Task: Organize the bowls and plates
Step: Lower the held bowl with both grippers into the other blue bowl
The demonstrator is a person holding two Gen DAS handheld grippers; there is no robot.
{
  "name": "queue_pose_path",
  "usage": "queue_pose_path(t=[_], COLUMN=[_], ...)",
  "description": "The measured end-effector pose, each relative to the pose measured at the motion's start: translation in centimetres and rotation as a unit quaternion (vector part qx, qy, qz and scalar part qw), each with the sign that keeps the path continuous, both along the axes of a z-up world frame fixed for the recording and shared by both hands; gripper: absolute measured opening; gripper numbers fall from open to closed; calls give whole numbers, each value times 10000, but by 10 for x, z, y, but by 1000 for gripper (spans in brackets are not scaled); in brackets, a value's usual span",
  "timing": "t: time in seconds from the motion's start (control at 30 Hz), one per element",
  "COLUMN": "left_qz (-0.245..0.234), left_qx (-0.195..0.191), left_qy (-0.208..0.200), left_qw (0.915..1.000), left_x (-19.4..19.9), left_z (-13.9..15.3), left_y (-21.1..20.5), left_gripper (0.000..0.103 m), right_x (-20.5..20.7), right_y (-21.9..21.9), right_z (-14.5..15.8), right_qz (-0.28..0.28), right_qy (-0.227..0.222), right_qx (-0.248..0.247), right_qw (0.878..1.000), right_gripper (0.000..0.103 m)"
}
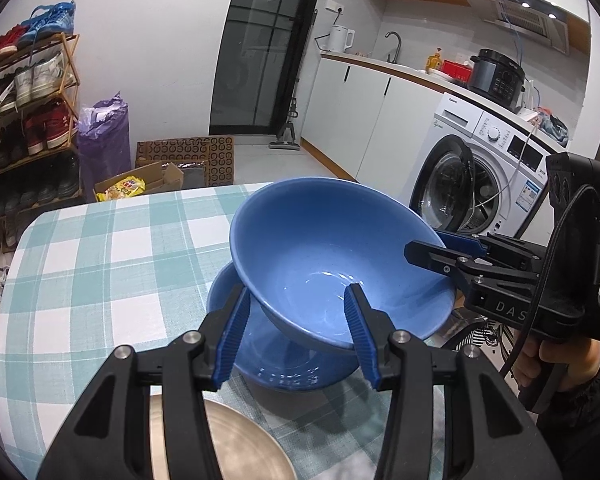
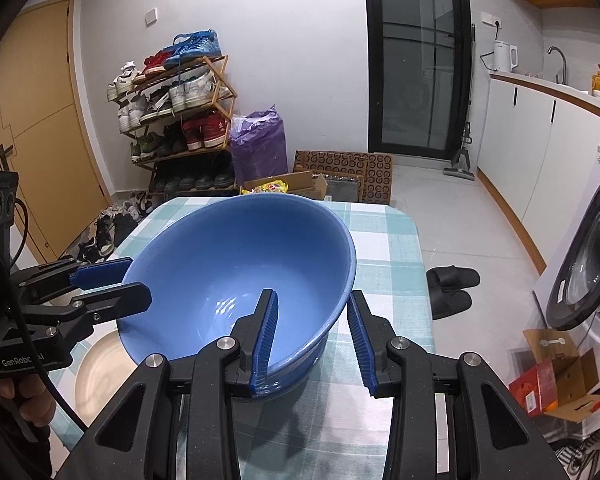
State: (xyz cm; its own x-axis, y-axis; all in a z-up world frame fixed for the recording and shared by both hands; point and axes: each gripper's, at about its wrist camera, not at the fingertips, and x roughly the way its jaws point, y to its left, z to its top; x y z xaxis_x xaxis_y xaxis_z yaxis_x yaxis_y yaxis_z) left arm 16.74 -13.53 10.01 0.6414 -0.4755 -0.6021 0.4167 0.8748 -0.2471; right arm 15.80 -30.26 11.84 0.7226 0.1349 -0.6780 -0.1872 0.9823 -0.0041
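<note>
Evidently both grippers pinch the upper blue bowl point(image 1: 332, 256) by opposite rims, left gripper point(image 1: 296, 332) and right gripper point(image 2: 312, 336) each clamped astride the wall; it hangs tilted just over the lower blue bowl point(image 1: 284, 372) on the checked tablecloth point(image 1: 100, 264); level it, then lower evenly to nest.

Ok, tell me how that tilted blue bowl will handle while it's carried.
The upper blue bowl looks rigid, glazed ceramic, so probably slippery. Only its rim sits between the left hand-held gripper and right hand-held gripper, and it is already tilted. Likely chips against the lower blue bowl.
</note>
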Motion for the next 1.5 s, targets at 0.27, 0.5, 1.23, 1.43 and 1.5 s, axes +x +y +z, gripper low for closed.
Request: queue_pose_path(t=[0.27,0.5,1.23,1.43,1.5], left_qz=[88,135,189,193,206], left_qx=[43,86,274,362,396], left_qy=[22,93,218,222,233], left_qw=[9999,9998,9992,9989,9987], left_x=[3,6,16,18,19], left_z=[-8,-18,-48,-55,-58], left_y=[5,7,4,3,2], left_gripper=[48,48,48,48,48], right_x=[12,15,31,33,34], right_y=[7,13,24,26,28], right_z=[-14,-25,-62,-69,-73], right_qz=[75,118,95,89,87], right_qy=[139,195,404,458,478], right_qx=[-51,-77,-342,-377,-432], right_qw=[9999,9997,9986,9982,9979], right_gripper=[37,37,37,37,37])
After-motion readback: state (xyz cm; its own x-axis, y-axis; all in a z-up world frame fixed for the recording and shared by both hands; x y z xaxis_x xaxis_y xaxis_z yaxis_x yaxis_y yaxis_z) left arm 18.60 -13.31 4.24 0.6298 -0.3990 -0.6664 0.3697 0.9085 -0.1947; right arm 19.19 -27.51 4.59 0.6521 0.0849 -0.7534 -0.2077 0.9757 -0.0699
